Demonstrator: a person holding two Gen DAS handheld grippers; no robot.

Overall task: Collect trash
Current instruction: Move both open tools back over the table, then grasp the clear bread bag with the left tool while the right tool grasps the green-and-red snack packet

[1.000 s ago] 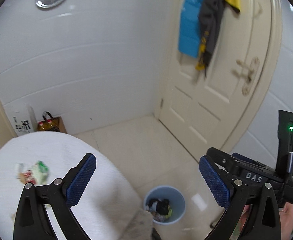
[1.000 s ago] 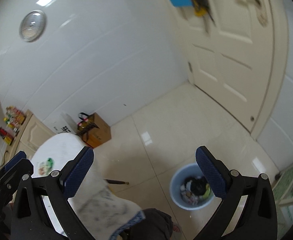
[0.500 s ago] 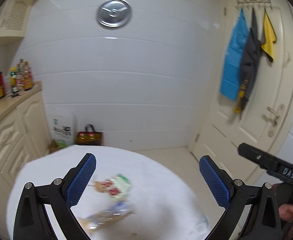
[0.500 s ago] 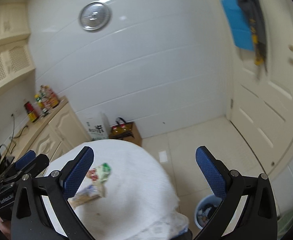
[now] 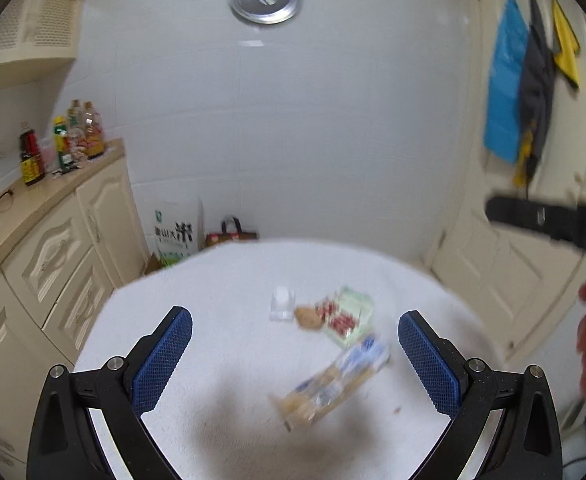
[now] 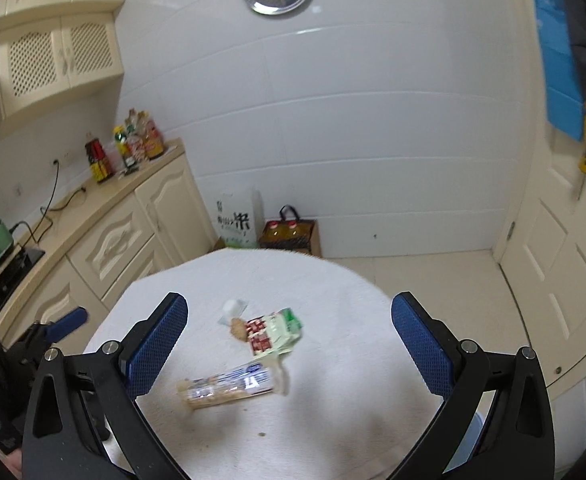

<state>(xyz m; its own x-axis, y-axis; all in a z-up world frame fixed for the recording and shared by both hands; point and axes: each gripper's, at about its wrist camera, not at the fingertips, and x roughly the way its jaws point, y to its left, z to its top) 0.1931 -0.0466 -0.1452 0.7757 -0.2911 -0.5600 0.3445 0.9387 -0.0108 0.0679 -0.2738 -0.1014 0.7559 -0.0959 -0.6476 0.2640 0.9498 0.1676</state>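
Above a round white tabletop (image 6: pixel 333 400), both sets of jaws spread wide and empty: left gripper (image 5: pixel 295 354), right gripper (image 6: pixel 289 346). On the cloth between them, a long clear biscuit sleeve (image 6: pixel 229 388) with a blue label, print too blurred to read. Just beyond the sleeve, a green and red carton (image 6: pixel 275 330), a brown crumb lump (image 6: pixel 237 327) and a small clear wrapper (image 6: pixel 233 308). Behind the tabletop, a white sack (image 6: pixel 237 220) with large dark characters, unreadable.

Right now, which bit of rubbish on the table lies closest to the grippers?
The long clear biscuit wrapper, lying on its side; the green-and-red packet and small clear wrapper sit farther back.
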